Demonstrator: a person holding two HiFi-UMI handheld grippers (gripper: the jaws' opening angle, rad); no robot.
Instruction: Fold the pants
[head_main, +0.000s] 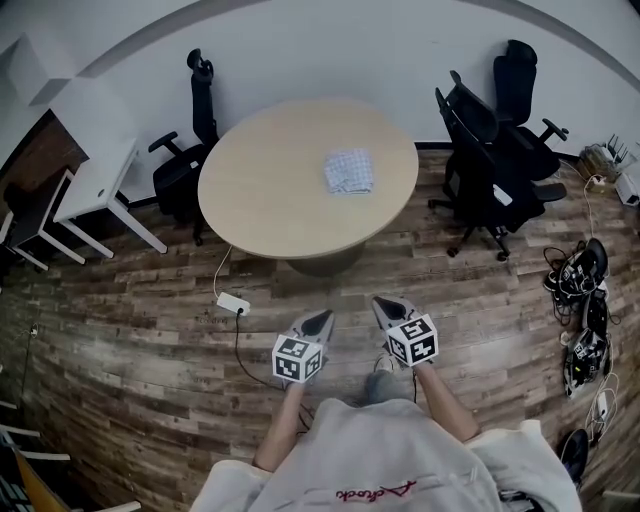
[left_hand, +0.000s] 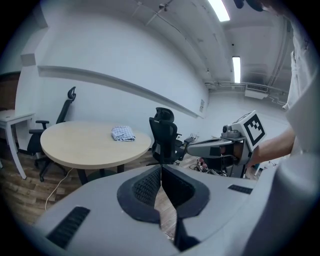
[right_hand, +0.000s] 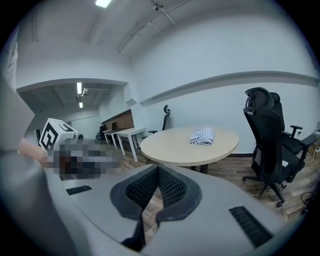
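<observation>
**A:** What takes up most of the room?

**B:** A floor (head_main: 130, 340) of dark, weathered wood planks. On it stands a round counter (head_main: 270, 180) with a smooth, pale tan top. Black mesh-backed office chairs (head_main: 490, 140) sit to its right, another black chair (head_main: 190, 150) is at its left, and a white desk (head_main: 95, 185) stands further left.

**A:** And the pants?

**B:** The pants (head_main: 349, 171) lie on the counter, right of its centre. They are a compact, squarish bundle of soft cloth in a fine blue-and-white check, with rounded, slightly puffy edges. Nothing touches them.

**A:** Where are the tools?

**B:** Both are over the floor, well apart from the counter and pointing towards it. The left hand-held gripper (head_main: 320, 322) has its grey jaws pressed together, ribbed black pads meeting, with nothing between them. The right hand-held gripper (head_main: 385, 308) is the same, closed tight and empty.

**A:** Anything smaller?

**B:** A white power strip (head_main: 233, 303) lies on the floor near the counter's base.
</observation>
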